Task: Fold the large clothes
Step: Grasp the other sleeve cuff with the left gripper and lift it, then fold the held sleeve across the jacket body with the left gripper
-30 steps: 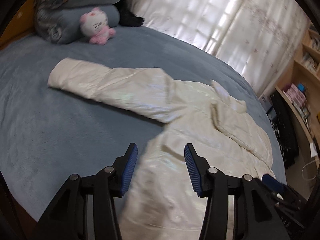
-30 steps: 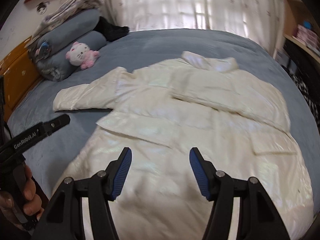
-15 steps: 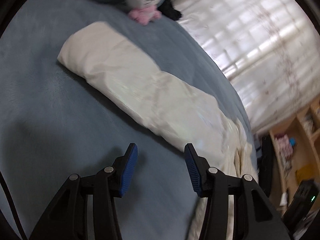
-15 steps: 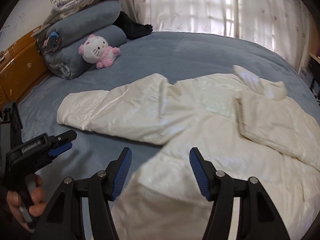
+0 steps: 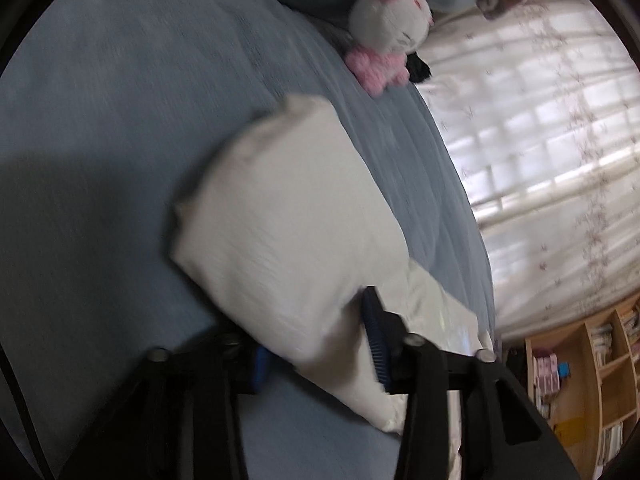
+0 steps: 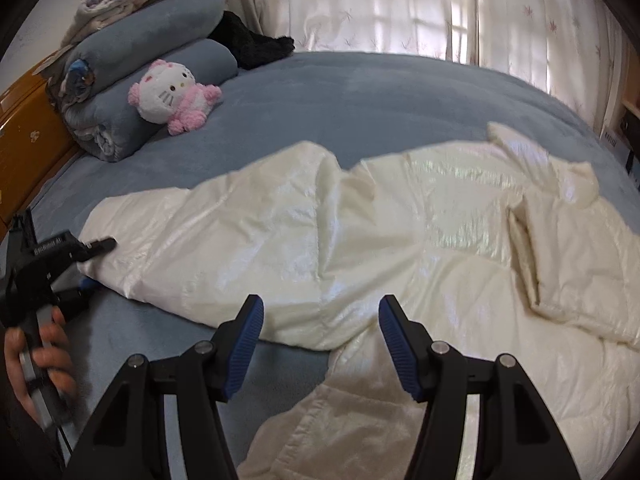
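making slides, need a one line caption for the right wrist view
Right gripper hovers open above a cream puffer jacket on the blue bed while the left gripper straddles its sleeve cuff.

We see the left view smeared by motion blur. There the sleeve (image 5: 288,240) covers most of the left gripper's (image 5: 316,344) lower finger. Beside the sleeve, the jacket's (image 6: 440,240) hem runs off-frame.

Plush cat (image 6: 172,94), rolled blankets (image 6: 152,76), curtains (image 6: 400,8).
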`<state>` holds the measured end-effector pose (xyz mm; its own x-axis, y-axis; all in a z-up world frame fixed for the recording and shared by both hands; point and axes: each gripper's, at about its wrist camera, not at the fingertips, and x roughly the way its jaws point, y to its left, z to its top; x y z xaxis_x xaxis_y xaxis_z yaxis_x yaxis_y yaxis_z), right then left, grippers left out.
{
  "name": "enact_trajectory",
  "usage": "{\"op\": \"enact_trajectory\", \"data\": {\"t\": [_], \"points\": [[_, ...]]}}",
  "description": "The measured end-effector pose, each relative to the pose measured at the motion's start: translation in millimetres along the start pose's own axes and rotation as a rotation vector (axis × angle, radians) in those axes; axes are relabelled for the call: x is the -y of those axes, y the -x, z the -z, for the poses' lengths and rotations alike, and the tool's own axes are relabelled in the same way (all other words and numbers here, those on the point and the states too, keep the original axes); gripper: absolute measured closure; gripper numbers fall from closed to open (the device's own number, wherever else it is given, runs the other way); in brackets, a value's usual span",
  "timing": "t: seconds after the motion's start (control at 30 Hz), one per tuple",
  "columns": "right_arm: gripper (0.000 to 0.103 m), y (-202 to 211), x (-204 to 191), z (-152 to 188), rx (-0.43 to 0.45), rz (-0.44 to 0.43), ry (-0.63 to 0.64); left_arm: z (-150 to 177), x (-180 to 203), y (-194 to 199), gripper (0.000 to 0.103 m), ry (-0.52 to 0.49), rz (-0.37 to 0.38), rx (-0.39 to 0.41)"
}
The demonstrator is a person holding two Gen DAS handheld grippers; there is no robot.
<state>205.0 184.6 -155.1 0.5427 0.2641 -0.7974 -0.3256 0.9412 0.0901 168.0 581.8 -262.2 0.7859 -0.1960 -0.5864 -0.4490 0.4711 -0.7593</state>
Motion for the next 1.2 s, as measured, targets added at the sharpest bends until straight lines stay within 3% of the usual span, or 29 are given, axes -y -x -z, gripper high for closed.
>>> {"op": "enact_trajectory", "data": {"t": [0.1, 0.17, 0.23, 0.43, 0.53, 0.7, 0.83, 1.0, 1.2], "points": [[0.043, 0.0, 9.5, 4.0, -0.017, -0.015, -0.037, 1.7, 14.8, 8.2, 0.094, -0.087, -0.039, 0.047], [0.043, 6.4, 16.4, 5.1, -0.013, -0.026, -0.063, 15.5, 46.5, 18.9, 0.097, -0.199, -0.111, 0.112], [0.043, 17.1, 24.6, 6.0, 0.001, -0.036, -0.088, 25.2, 73.6, 37.4, 0.097, -0.3, -0.124, 0.166], [0.043, 65.0, 58.2, 18.9, 0.058, -0.031, -0.136, 91.8, 193.0, 95.2, 0.097, -0.604, -0.052, 0.321], [0.043, 89.2, 81.2, 30.0, 0.079, -0.019, -0.161, 128.7, 237.6, 122.1, 0.097, -0.693, 0.028, 0.337], [0.043, 129.4, 125.2, 51.9, 0.125, 0.02, -0.213, 198.0, 305.6, 132.0, 0.097, -0.781, 0.152, 0.283], [0.043, 155.0, 165.1, 67.8, 0.154, 0.057, -0.264, 260.6, 342.1, 118.1, 0.097, -0.837, 0.196, 0.201], [0.043, 175.3, 212.8, 90.8, 0.172, 0.105, -0.328, 336.0, 369.1, 77.1, 0.097, -0.927, 0.162, 0.087], [0.043, 177.1, 256.0, 115.8, 0.157, 0.12, -0.395, 412.7, 368.8, 16.5, 0.097, -1.02, 0.035, -0.069]]}}
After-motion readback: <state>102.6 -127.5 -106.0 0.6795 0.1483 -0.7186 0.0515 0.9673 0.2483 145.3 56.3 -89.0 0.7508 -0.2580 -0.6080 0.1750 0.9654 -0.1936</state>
